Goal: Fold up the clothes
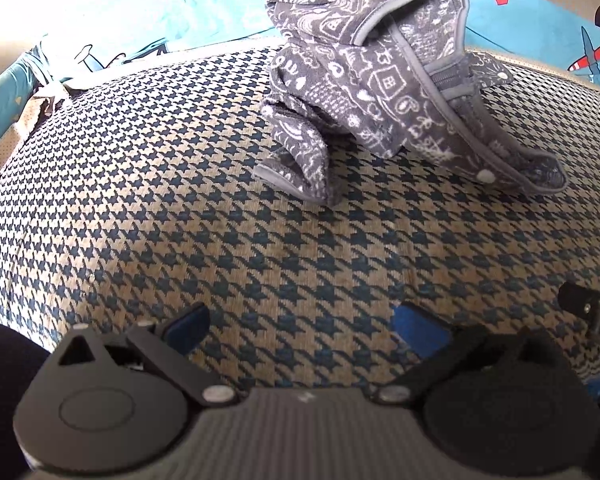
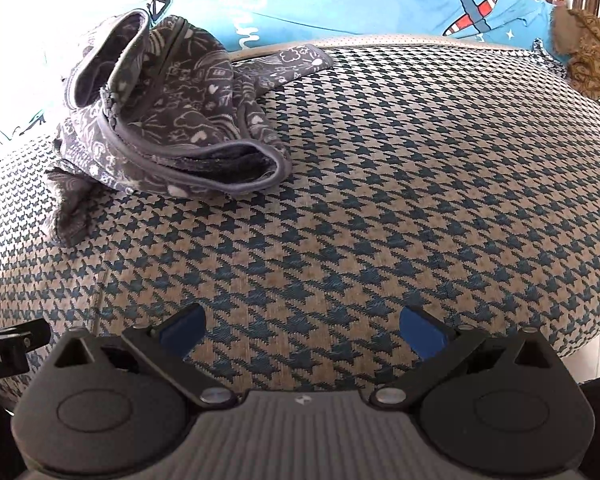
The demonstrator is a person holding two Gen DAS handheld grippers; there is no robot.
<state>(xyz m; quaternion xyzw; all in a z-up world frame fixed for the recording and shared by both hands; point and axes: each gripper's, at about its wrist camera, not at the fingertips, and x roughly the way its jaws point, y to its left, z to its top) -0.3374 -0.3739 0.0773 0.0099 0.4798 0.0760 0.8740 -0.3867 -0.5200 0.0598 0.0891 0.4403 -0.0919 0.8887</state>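
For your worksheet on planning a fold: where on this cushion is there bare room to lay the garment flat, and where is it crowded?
Free: the houndstooth cushion between the right tool and the blue bedsheet. Crowded: its far left, where the crumpled grey garment lies.

Ahead of my gripper spreads a houndstooth cushion [image 2: 380,200] in teal and tan. Beyond it lies a blue sheet [image 2: 380,4] printed with airplanes, glaring bright at far left.

we see a grey garment [image 1: 380,80] with white doodles at twelve o'clock, a teal-and-beige houndstooth cushion [image 1: 180,220], a blue sheet [image 2: 380,4] with red-striped planes.
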